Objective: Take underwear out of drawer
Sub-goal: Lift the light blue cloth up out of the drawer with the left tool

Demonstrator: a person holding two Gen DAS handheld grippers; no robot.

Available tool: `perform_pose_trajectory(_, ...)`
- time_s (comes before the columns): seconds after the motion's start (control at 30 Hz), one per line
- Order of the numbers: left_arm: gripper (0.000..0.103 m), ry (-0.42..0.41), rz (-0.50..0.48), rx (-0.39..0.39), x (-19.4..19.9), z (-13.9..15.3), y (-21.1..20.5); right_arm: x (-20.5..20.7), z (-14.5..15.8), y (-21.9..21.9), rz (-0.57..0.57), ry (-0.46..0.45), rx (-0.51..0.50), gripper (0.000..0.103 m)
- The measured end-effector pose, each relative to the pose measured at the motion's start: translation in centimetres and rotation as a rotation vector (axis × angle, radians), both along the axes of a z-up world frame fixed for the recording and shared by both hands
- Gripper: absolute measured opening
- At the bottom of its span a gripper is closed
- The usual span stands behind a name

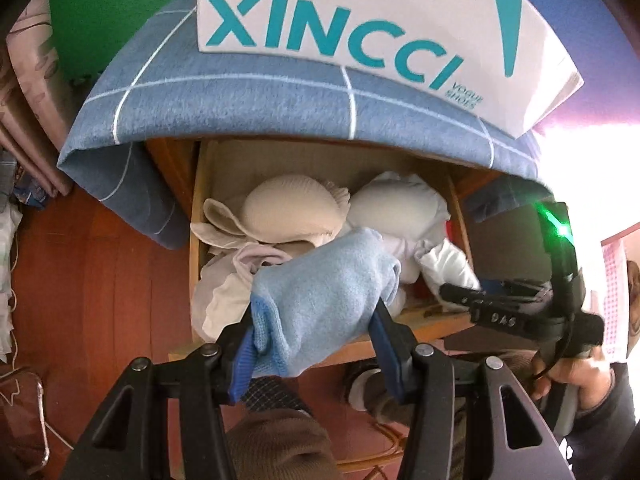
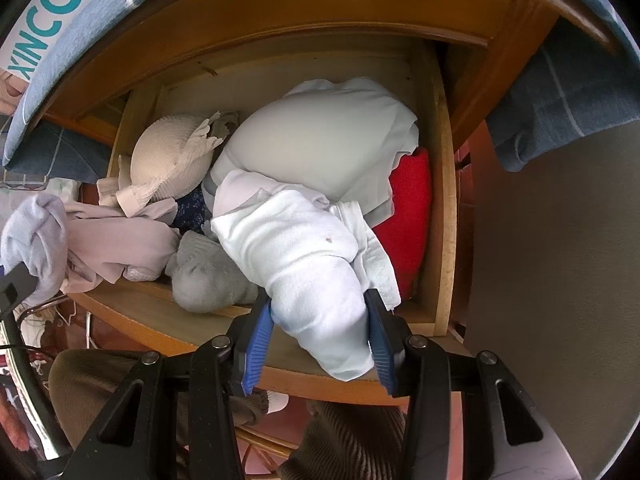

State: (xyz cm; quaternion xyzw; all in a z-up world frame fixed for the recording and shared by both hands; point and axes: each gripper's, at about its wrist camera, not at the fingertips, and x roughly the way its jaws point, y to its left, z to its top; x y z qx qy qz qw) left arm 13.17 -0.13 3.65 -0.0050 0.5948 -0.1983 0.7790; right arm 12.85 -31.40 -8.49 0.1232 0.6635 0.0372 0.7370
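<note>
My left gripper (image 1: 316, 334) is shut on a rolled light-blue piece of underwear (image 1: 324, 284), held up over the front edge of the open wooden drawer (image 1: 400, 336). In the right wrist view that same blue piece (image 2: 36, 236) shows at the far left. My right gripper (image 2: 320, 336) is shut on a rolled white piece of underwear (image 2: 308, 268) that still rests among the clothes at the drawer's front (image 2: 168, 320). The right gripper (image 1: 460, 296) also appears in the left wrist view at the drawer's right, a hand (image 1: 580, 376) behind it.
The drawer holds a beige bra (image 2: 168, 160), a white bundle (image 2: 316, 136), a grey sock (image 2: 208, 276), a red garment (image 2: 412, 216) and pale lilac cloth (image 2: 120, 244). A blue checked cloth (image 1: 240, 100) and a white XINCCI bag (image 1: 360, 20) lie on the cabinet top. My knees (image 1: 280, 444) are below.
</note>
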Motion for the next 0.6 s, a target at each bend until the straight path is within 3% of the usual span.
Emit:
perform_pose_trajectory(0.23,0.055,0.092,0.044,0.008,1.5,-3.0,0.7,0.1,0.0,0.0,0.002,0.003,0.001,0.042)
perform_pose_trajectory(0.6,0.06,0.141,-0.01,0.102,2.2,-4.5,0.3,-0.1,0.0,-0.3,-0.011,0.004,0.032,0.042)
